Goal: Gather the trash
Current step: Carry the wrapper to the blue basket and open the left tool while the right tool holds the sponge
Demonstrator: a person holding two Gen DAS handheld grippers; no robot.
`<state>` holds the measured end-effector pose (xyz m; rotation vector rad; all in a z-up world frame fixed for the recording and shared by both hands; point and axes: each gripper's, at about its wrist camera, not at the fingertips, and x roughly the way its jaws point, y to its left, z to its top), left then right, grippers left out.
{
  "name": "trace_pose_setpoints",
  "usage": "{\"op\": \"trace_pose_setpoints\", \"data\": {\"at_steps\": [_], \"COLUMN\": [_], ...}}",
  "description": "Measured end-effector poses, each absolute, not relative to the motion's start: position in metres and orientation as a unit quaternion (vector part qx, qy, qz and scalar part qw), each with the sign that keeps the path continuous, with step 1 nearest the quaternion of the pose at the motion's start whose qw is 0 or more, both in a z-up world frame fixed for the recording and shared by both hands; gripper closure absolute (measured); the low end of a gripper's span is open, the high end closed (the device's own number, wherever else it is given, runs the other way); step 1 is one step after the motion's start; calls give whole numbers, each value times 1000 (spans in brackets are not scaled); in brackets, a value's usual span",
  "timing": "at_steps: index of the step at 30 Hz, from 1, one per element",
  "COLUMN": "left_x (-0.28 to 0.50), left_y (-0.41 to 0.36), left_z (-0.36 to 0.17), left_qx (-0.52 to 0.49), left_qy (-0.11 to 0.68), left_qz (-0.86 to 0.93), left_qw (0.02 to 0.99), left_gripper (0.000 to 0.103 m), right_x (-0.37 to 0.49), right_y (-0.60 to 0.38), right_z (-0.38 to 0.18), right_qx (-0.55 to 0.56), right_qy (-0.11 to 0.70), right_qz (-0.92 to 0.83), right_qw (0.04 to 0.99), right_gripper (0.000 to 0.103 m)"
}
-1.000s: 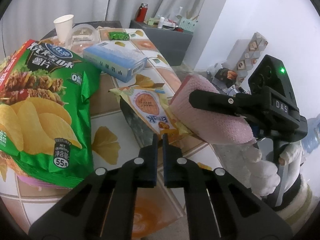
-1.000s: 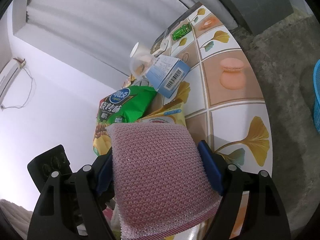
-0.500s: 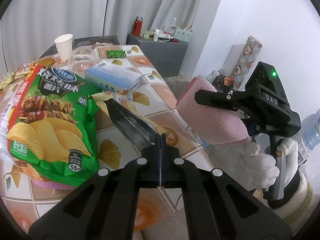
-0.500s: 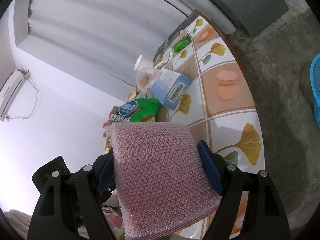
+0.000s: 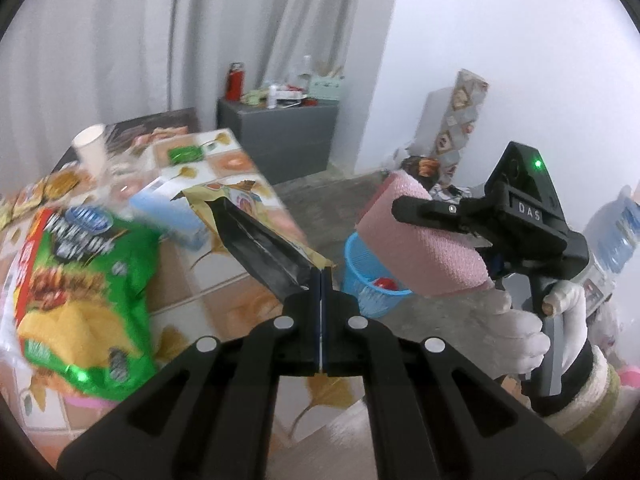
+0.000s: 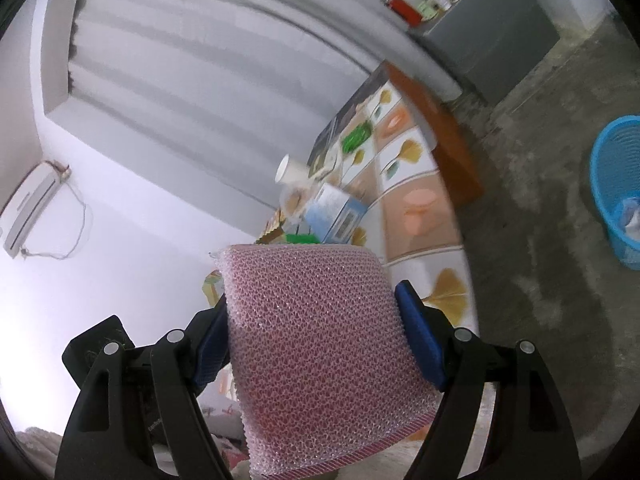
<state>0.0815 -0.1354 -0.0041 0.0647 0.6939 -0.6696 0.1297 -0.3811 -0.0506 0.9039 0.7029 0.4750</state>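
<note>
An empty snack wrapper [image 5: 260, 240] is pinched in the fully closed left claw [image 5: 321, 280] at frame centre, lifted off the counter [image 5: 224, 280]. A pink scouring sponge [image 6: 320, 344] is clamped in the right claw [image 6: 316, 344]. Some trash is already seen in the blue bin [image 5: 368, 276]; the green chip bag [image 5: 84, 300] and paper cup [image 5: 91, 150], upper left, are judged left.

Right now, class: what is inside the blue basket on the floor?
The blue basket holds something red in the left wrist view and pale trash in the right wrist view; the pink sponge hides the rest.
</note>
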Motion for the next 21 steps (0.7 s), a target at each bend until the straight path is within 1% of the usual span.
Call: {"op": "trace_pose_setpoints", "data": {"at_steps": [7, 11, 16, 21], "left_x": [96, 117, 146, 170], "left_y": [-207, -264, -349, -420], "left_z": [8, 5, -25, -71], "left_qx": [60, 79, 125, 173], "left_qy": [329, 353, 405, 436], "left_qz": [-387, -431, -465, -466], "left_qw": [859, 827, 777, 750], "left_gripper": [103, 103, 103, 103], "right_x": [96, 81, 83, 107], "right_y": [-448, -498, -555, -596], "right_z": [-55, -67, -100, -141], "right_qx": [449, 472, 517, 539], "right_qy": [298, 287, 282, 304], "right_qz": [150, 84, 21, -30], "right_qw": [829, 829, 808, 785], "right_gripper": [28, 28, 28, 27]}}
